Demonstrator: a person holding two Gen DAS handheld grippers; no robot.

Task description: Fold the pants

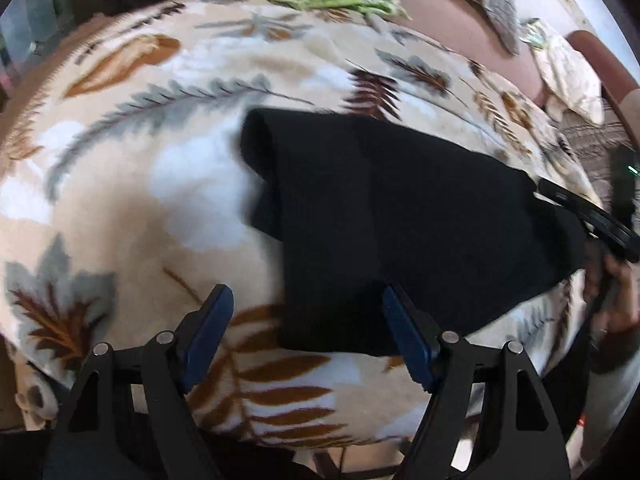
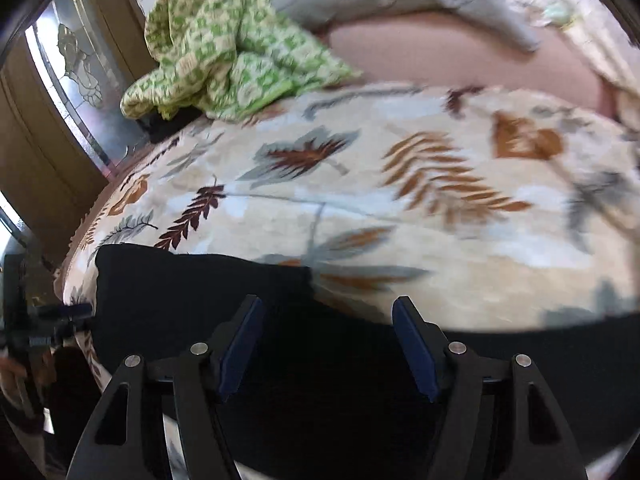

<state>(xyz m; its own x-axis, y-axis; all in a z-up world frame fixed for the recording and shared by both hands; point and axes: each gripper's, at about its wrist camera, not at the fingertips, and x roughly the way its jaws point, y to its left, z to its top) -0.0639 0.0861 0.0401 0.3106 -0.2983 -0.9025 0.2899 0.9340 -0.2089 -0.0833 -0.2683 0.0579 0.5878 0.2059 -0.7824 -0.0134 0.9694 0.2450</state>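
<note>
Left gripper wide above black pants

Black pants on a cream blanket patterned with brown and grey leaves

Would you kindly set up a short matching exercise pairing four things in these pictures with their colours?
Things:
1. pants
2. crumpled cloth
3. blanket
4. pads of the left gripper

Colours:
A. green and cream check
B. blue
C. black
D. cream with brown and grey leaves

Pairs: 1-C, 2-A, 3-D, 4-B
</note>
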